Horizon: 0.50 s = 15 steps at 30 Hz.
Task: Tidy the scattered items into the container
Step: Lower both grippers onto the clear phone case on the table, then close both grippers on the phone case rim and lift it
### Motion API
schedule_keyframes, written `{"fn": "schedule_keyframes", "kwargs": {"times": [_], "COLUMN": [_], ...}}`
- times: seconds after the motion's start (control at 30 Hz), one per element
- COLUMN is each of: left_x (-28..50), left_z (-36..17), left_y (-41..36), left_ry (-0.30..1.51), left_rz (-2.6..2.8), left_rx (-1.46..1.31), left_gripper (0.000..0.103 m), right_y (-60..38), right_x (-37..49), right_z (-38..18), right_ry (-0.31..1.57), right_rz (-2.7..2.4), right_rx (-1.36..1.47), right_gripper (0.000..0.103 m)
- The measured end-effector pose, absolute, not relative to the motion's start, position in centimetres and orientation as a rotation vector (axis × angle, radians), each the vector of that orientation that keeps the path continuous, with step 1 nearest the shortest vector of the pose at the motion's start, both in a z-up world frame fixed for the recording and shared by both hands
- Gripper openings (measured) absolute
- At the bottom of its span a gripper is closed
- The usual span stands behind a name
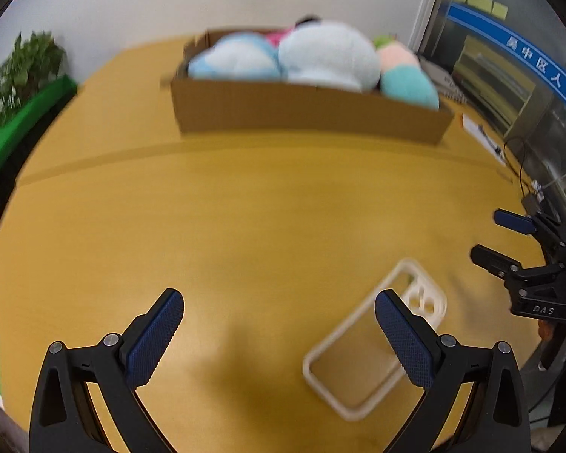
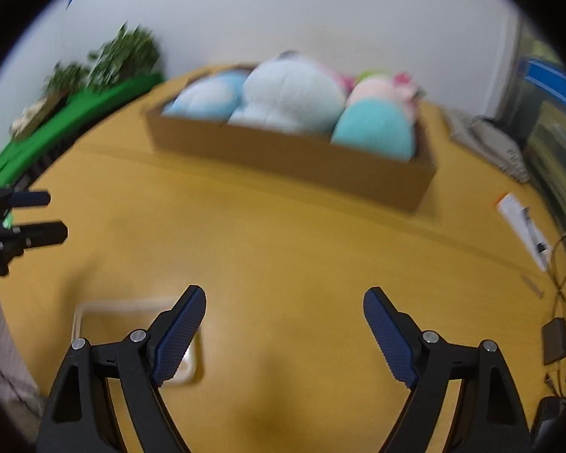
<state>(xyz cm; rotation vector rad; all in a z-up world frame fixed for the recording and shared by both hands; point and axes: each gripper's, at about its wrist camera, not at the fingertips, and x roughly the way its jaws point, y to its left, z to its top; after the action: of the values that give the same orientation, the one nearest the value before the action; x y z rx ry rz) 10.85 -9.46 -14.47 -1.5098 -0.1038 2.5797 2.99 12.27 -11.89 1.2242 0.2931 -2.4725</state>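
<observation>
A clear phone case with a whitish rim (image 1: 373,343) lies flat on the yellow wooden table (image 1: 245,226). My left gripper (image 1: 279,302) is open and empty above the table, its right finger just over the case. The case also shows in the right wrist view (image 2: 105,313), partly hidden behind the left finger of my right gripper (image 2: 285,298), which is open and empty. A cardboard box (image 1: 305,113) at the far side holds several plush toys (image 1: 328,56); it also shows in the right wrist view (image 2: 290,154). Each gripper appears at the edge of the other's view.
A green board (image 1: 15,128) and a plant (image 1: 22,71) stand at the left. Papers, cables and small devices (image 2: 558,324) lie along the table's right edge. A glass cabinet (image 1: 509,75) stands at the right.
</observation>
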Motion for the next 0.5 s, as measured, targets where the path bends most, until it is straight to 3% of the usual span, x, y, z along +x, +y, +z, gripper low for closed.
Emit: {"fn": "schedule_keyframes", "kwargs": {"times": [0.1,0.17,0.23,0.27,0.3,0.33,0.4,0.43,0.47,0.5], "left_x": [12.3,12.7,12.8,12.8,12.7,12.5,12.0,11.8,11.6,11.2], "left_z": [-17.0,-18.3,-18.9,-18.8,-18.7,-18.6,-18.6,-18.6,-18.6,-18.4], "left_y": [-8.8,-8.3,-7.9,-7.7,-7.5,-7.4,-7.5,-7.5,-7.5,-7.5], "left_ry": [-0.156,-0.169,-0.172,-0.149,-0.133,-0.133,-0.151,-0.167,-0.179,-0.175], "left_rz": [2.466,2.418,2.413,2.433,2.449,2.460,2.453,2.438,2.431,2.434], "left_rx": [-1.607,-1.661,-1.685,-1.677,-1.674,-1.669,-1.669,-1.672,-1.676,-1.675], "left_gripper": [0.098,0.088,0.083,0.076,0.070,0.057,0.033,0.013,0.013,0.013], "right_y": [10.6,9.7,9.3,9.0,8.8,8.6,8.3,8.2,8.1,8.0], "right_x": [3.4,3.1,2.8,2.6,2.8,2.9,3.2,3.4,3.5,3.6], "right_z": [-14.2,-15.2,-16.1,-16.7,-16.9,-16.9,-16.8,-16.7,-16.6,-16.6], "right_ry": [0.283,0.282,0.298,0.305,0.319,0.333,0.336,0.333,0.322,0.323], "right_rz": [-2.383,-2.352,-2.334,-2.313,-2.312,-2.311,-2.276,-2.258,-2.238,-2.238], "right_rx": [1.264,1.277,1.307,1.325,1.311,1.296,1.284,1.278,1.275,1.272], "right_gripper": [0.081,0.080,0.067,0.054,0.051,0.049,0.030,0.024,0.007,0.007]}}
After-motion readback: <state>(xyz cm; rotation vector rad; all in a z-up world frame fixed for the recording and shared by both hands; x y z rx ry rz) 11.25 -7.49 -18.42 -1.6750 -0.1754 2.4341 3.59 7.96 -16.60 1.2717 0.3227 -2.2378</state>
